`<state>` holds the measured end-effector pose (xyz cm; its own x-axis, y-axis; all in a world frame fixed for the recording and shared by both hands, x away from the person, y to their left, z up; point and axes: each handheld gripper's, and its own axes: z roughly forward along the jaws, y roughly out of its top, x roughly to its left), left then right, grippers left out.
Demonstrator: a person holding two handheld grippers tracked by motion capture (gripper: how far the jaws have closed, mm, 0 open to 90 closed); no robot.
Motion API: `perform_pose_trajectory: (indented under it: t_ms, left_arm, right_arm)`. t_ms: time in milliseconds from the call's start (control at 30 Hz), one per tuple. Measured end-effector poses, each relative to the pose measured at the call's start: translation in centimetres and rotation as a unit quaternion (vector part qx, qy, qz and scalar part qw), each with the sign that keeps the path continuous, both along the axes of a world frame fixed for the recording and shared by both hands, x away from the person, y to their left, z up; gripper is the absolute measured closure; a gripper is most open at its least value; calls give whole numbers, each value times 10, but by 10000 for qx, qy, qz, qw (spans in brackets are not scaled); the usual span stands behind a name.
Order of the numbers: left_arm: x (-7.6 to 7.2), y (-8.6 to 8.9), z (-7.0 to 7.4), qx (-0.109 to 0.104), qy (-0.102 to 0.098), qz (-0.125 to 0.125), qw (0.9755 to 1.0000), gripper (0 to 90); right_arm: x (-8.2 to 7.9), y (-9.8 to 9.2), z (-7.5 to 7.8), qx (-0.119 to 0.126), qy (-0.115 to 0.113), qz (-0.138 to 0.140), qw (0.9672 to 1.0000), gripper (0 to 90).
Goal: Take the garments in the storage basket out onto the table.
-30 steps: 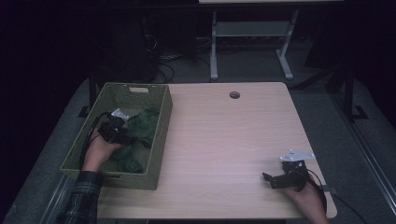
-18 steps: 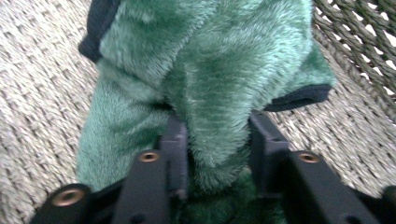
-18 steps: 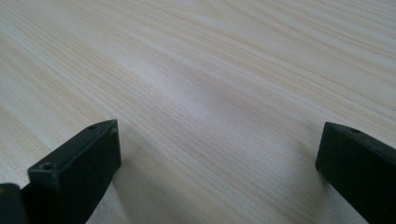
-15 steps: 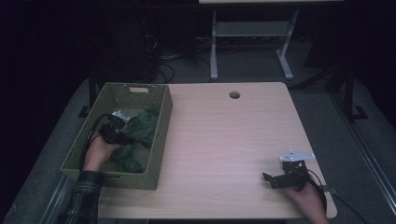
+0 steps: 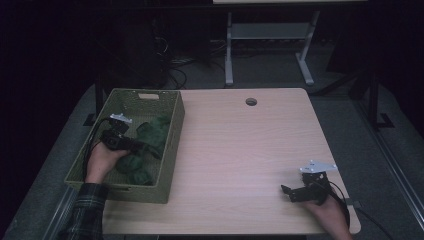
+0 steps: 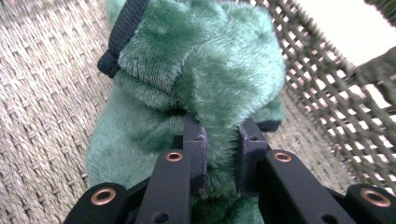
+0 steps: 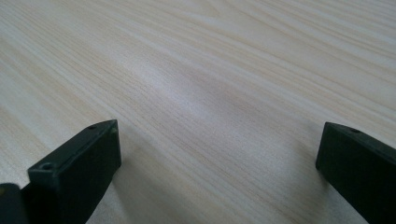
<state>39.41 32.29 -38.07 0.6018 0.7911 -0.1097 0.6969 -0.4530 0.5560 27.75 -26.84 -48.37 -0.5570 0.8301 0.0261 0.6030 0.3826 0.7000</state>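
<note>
A person seated at a pale wooden tabletop (image 5: 240, 150) is working a hand-held gripper in each hand. The left hand-held gripper (image 5: 142, 146) is reaching into a woven green basket (image 5: 172, 145) sitting at the left edge of the tabletop, and its two black jaws have just been closing on a fold of green plush cloth (image 5: 152, 131) — in the left gripper view the pads (image 6: 198, 149) are pressing into the pile from both sides, pinching a ridge of the cloth (image 6: 201, 79) between them. The cloth is lying inside the basket, against the wall nearest the middle of the tabletop, with a dark ribbed trim (image 6: 119, 39) showing along one edge and the basket's woven floor (image 6: 42, 107) spreading out beside it. More green fabric is bunching in the basket's near corner, beside the person's left hand (image 5: 102, 162), whose plaid sleeve (image 5: 85, 210) is entering from the lower edge of the high view.

The right hand-held gripper (image 5: 285, 190) is resting low at the near right corner of the tabletop, well apart from the basket, pointing toward the left. Its jaws are standing wide apart — bare wood grain (image 7: 210, 93) is lying between them, and nothing is in their hold. A round cable hole (image 5: 251, 102) is sitting near the tabletop's far edge.
</note>
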Motion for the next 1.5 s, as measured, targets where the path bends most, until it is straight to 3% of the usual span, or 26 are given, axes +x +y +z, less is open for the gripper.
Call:
perform_pose_trajectory:
  t_ms: [433,633,1067,1333,1367,1433,1500]
  left_arm:
    - [-7,3,35,-470,-384,119,9981,789]
    - [-9,3,47,-561,-473,124,9972,790]
    - [-14,6,74,-1020,-695,154,9922,797]
    - [-17,6,102,-1096,-924,111,9896,802]
    - [-18,6,110,-1155,-987,93,9883,802]
    - [-18,6,114,-1144,-1015,84,9882,803]
    - [-19,6,127,-1118,-1100,64,9876,803]
  right_arm:
    - [0,0,0,1,1,0,10000,0]
    - [0,0,0,0,0,0,10000,0]
    - [0,0,0,-1,1,0,10000,0]
    - [0,0,0,-1,1,-1,10000,0]
    - [0,0,0,0,0,0,10000,0]
    - [0,0,0,0,0,-1,10000,0]
    - [0,0,0,1,-2,0,10000,0]
